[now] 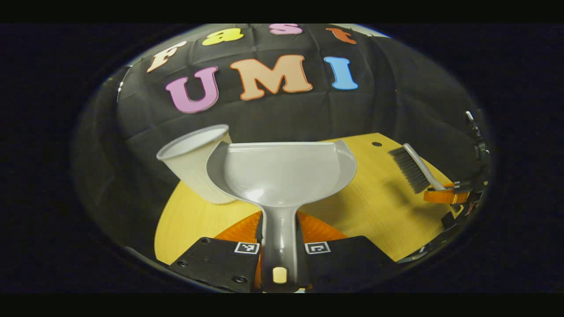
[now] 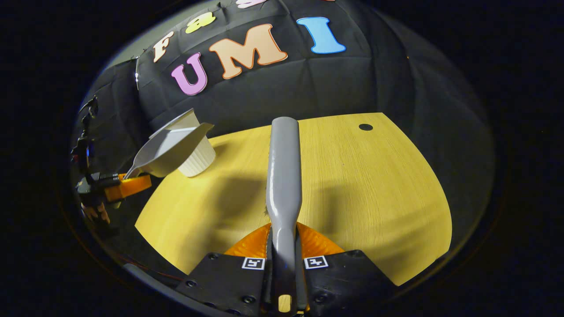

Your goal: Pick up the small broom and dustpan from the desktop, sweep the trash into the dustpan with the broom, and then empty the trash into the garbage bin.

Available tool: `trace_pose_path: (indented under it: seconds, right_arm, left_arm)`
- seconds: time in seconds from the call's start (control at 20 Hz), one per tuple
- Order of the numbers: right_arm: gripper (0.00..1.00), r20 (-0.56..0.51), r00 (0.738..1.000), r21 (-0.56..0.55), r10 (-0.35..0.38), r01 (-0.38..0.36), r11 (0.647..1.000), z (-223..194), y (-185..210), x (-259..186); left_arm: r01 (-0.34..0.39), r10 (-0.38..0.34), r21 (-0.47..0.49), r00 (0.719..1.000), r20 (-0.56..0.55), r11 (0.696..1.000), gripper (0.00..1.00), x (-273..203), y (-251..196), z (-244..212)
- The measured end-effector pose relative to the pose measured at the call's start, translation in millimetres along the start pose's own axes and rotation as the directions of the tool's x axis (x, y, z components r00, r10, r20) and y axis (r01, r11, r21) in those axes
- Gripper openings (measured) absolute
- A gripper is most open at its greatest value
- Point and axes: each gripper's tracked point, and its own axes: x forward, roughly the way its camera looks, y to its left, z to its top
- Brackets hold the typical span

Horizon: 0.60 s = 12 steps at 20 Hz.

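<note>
Left hand-held gripper clamped on smooth grey plastic dustpan handle, pan tipped at ribbed white cup-shaped bin. Right hand-held gripper clamped on grey broom above wood-grain table.

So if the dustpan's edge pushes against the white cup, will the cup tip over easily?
Probably yes. The white cup looks thin-walled and light, and it narrows toward its base. The dustpan is near its upper part, so a push there would likely topple it.
</note>
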Motion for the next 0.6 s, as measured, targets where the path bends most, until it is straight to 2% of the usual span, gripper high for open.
trace_pose_path:
  seconds: [0.1,0.25,0.6]
  right_arm:
    - [0.17,-0.034,0.999,-0.024,-0.021,0.021,1.0,-1.6,-1.8,2.6]
    - [0.18,-0.087,0.996,-0.06,-0.038,0.033,0.998,-9.0,-3.0,14.2]
    - [0.17,-0.221,0.97,-0.094,-0.103,0.084,0.992,-4.1,-2.4,8.3]
  left_arm:
    - [0.019,-0.022,-0.04,0.997,-0.071,0.999,0.23,9.7,-9.7,-31.2]
    - [0.009,-0.018,-0.059,0.988,-0.151,0.998,0.24,11.6,-12.7,-72.8]
    - [-0.006,-0.004,-0.049,0.976,-0.217,0.999,0.24,19.5,-15.7,-124.1]
